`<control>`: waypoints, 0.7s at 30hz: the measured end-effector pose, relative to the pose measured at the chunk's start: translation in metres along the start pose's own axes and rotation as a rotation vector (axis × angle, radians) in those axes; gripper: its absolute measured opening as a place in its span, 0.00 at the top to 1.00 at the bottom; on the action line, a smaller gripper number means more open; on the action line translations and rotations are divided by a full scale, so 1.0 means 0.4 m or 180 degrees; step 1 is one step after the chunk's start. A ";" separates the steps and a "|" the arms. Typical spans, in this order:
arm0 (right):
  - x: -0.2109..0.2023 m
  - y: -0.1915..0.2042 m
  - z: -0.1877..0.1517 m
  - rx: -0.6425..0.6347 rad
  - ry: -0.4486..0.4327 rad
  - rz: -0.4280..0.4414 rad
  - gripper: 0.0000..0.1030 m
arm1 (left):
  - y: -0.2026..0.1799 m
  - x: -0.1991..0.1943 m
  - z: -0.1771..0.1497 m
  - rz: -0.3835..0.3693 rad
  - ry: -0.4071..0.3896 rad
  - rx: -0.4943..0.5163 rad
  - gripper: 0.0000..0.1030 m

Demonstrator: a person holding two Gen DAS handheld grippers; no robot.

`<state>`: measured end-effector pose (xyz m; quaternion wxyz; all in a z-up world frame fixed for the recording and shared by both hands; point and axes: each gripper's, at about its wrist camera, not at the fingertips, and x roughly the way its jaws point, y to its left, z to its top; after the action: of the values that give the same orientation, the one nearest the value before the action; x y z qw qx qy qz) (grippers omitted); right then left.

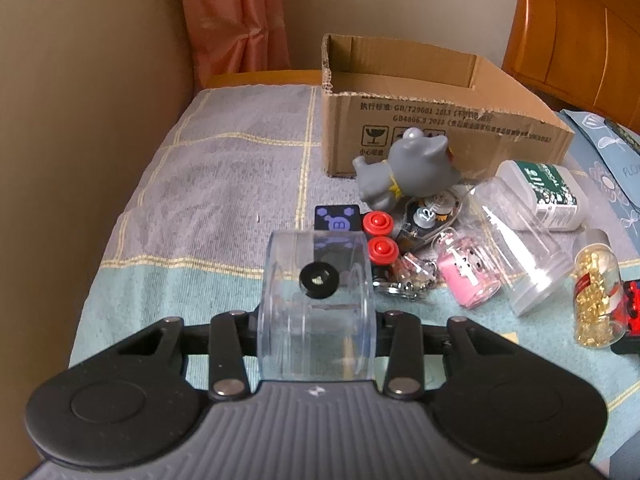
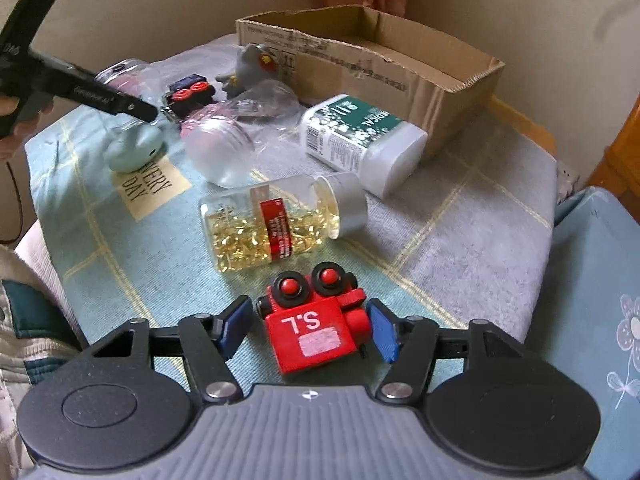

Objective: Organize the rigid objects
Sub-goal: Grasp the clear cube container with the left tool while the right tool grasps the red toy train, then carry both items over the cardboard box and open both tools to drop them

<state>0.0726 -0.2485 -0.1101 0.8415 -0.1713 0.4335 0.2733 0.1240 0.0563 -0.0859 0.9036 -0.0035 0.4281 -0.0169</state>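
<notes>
Now, my left fingers [image 1: 316, 320] were clamped on a clear spool [image 1: 318, 304] with a black hub, holding it up over the cloth [image 1: 200, 184] that covered the surface below. My right fingers [image 2: 310, 328] stood on either side of a red robot toy [image 2: 314, 326] lettered "S.L"; the blue pads [image 2: 382, 334] were just beside its flanks, and a thin gap showed on the left one, so the toy lay on the cloth unpressed.

Just past the toy lay a jar of gold pins [image 2: 276, 224] on its side, silver cap to the right. Beyond that, a white bottle [image 2: 360, 144] with a green label lay tilted, near the open cardboard box [image 2: 400, 64] at the back. A clear cup [image 1: 516, 248] and a pink vial [image 1: 468, 280] lay among the pile to the right of the spool, with a black toy with two red buttons [image 1: 378, 236] and a black cube [image 1: 338, 220] close behind it. A grey figure [image 1: 400, 172] stood against the box's front wall. The box was empty as far as I could see into it.
</notes>
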 end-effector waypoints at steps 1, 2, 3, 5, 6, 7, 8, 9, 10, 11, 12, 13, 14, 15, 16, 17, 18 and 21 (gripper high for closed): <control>0.000 0.000 0.000 0.0002 0.0003 0.0004 0.34 | 0.000 0.000 0.001 -0.0005 -0.0006 -0.0005 0.62; -0.001 0.000 0.000 0.0004 0.0008 0.0007 0.34 | 0.002 0.000 0.001 -0.0011 -0.0007 -0.0011 0.62; 0.000 0.000 0.002 0.0014 0.0007 -0.0007 0.37 | 0.003 -0.001 0.001 -0.0018 -0.0006 -0.0018 0.62; -0.002 0.003 0.002 0.0027 0.0014 -0.0036 0.38 | 0.004 -0.001 0.001 -0.0027 0.0002 -0.0006 0.63; -0.002 0.005 0.002 0.0030 0.0021 -0.0048 0.39 | 0.004 -0.001 0.001 -0.0033 0.0011 0.0006 0.63; -0.002 0.006 0.003 0.0034 0.0029 -0.0056 0.39 | 0.004 -0.002 0.001 -0.0039 0.0021 0.0014 0.63; -0.002 0.007 0.003 0.0039 0.0037 -0.0059 0.39 | 0.005 -0.002 0.002 -0.0050 0.0036 0.0029 0.63; -0.003 0.009 0.003 0.0038 0.0041 -0.0061 0.39 | 0.005 -0.003 0.003 -0.0064 0.0049 0.0042 0.63; -0.005 0.011 0.004 0.0031 0.0040 -0.0068 0.39 | 0.006 -0.005 0.004 -0.0081 0.0059 0.0061 0.63; -0.008 0.012 0.004 0.0021 0.0045 -0.0072 0.39 | 0.006 -0.008 0.003 -0.0088 0.0068 0.0084 0.63; -0.010 0.013 0.005 0.0018 0.0046 -0.0074 0.39 | 0.007 -0.011 0.005 -0.0092 0.0078 0.0118 0.63; -0.015 0.013 0.007 0.0016 0.0040 -0.0084 0.39 | 0.007 -0.015 0.007 -0.0092 0.0087 0.0152 0.63; -0.019 0.013 0.008 0.0012 0.0041 -0.0084 0.39 | 0.007 -0.019 0.008 -0.0096 0.0095 0.0188 0.63; -0.024 0.013 0.010 0.0005 0.0040 -0.0088 0.39 | 0.008 -0.024 0.011 -0.0102 0.0103 0.0228 0.63; -0.028 0.012 0.012 -0.0004 0.0032 -0.0105 0.39 | 0.009 -0.029 0.015 -0.0107 0.0113 0.0262 0.63; -0.033 0.011 0.015 -0.0019 0.0031 -0.0126 0.39 | 0.012 -0.035 0.018 -0.0116 0.0121 0.0290 0.63; -0.038 0.010 0.019 -0.0029 0.0033 -0.0152 0.39 | 0.014 -0.041 0.022 -0.0128 0.0131 0.0314 0.63; -0.053 0.002 0.033 -0.0046 0.0019 -0.0235 0.39 | 0.019 -0.061 0.041 -0.0153 0.0134 0.0400 0.63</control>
<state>0.0704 -0.2476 -0.0853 0.8484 -0.1941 0.4273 0.2448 0.1216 0.0646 -0.0568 0.8922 0.0434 0.4448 -0.0655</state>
